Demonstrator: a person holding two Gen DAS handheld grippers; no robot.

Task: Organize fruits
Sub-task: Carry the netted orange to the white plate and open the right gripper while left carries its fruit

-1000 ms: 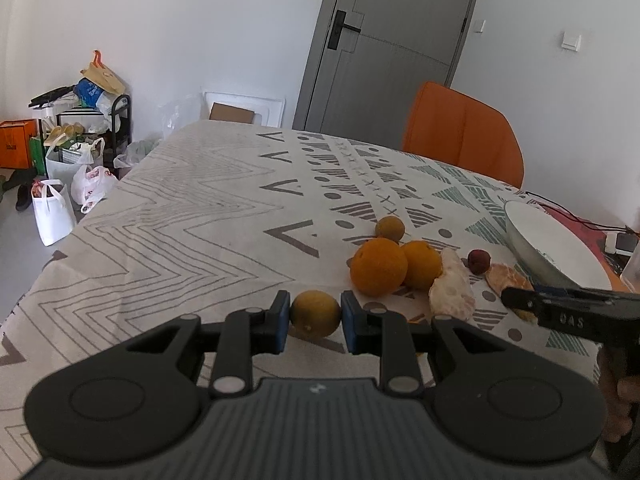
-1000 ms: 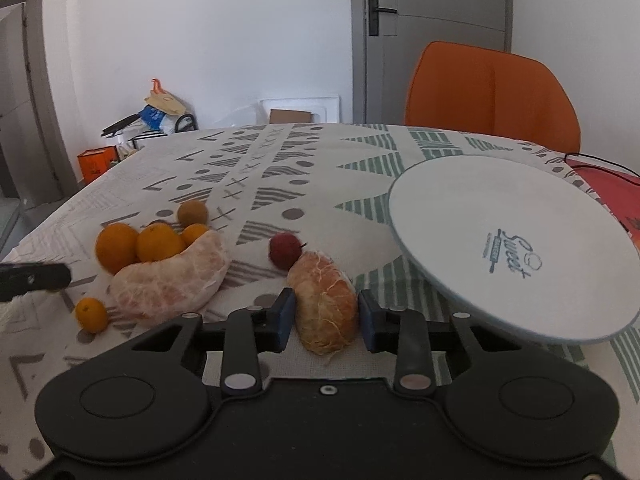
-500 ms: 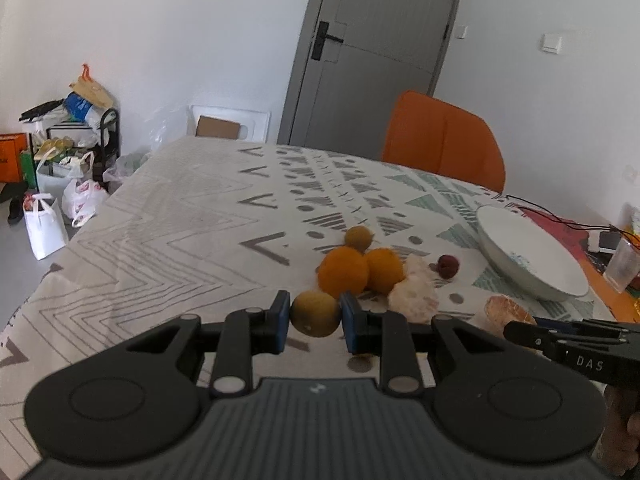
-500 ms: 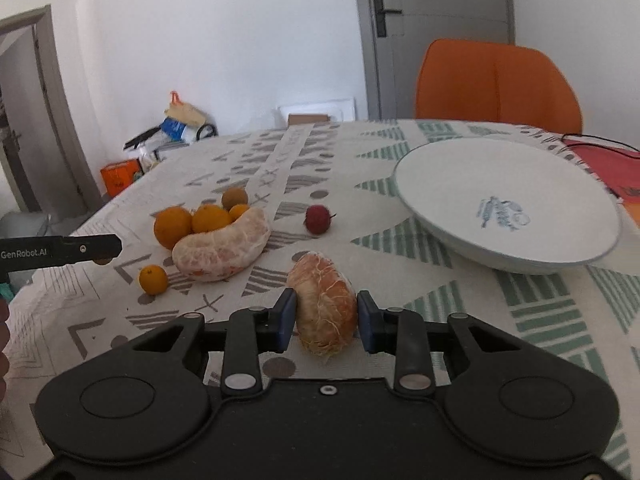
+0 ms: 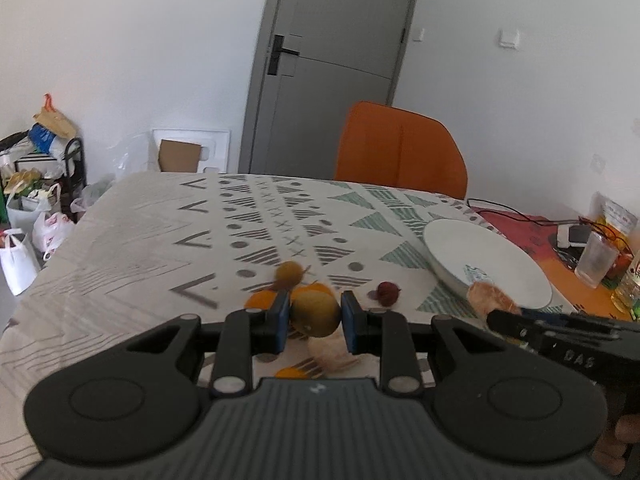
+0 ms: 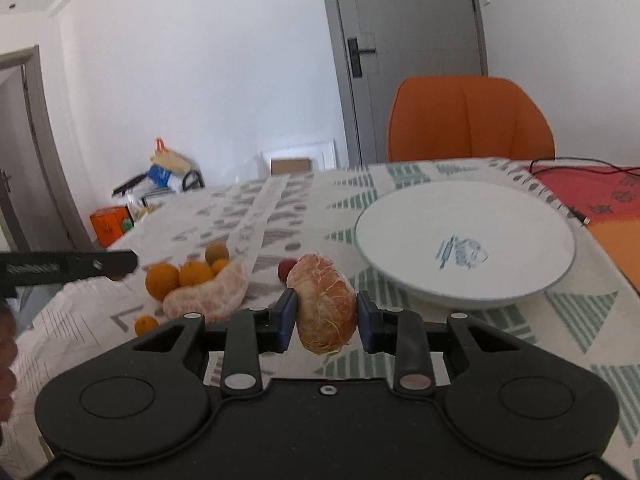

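Note:
My left gripper (image 5: 313, 325) is shut on a small yellow-green citrus fruit (image 5: 315, 313) and holds it above the patterned tablecloth. My right gripper (image 6: 326, 317) is shut on a peeled citrus segment (image 6: 323, 301), lifted off the table, just left of the white plate (image 6: 520, 216). The plate also shows in the left wrist view (image 5: 460, 244), with the right gripper's segment (image 5: 486, 297) at its near rim. Loose on the cloth lie oranges (image 6: 162, 280), a larger peeled piece (image 6: 208, 298), a small orange (image 6: 146, 325) and a red lychee (image 5: 387, 291).
An orange chair (image 6: 468, 118) stands behind the table's far edge. A red mat with cables (image 6: 592, 188), a glass (image 5: 597, 258) and jars lie right of the plate. Bags and a rack (image 5: 36, 184) stand on the floor to the left.
Both grippers have risen off the table with their fruit. The right gripper has carried the segment up toward the plate; the left has moved over the fruit pile.

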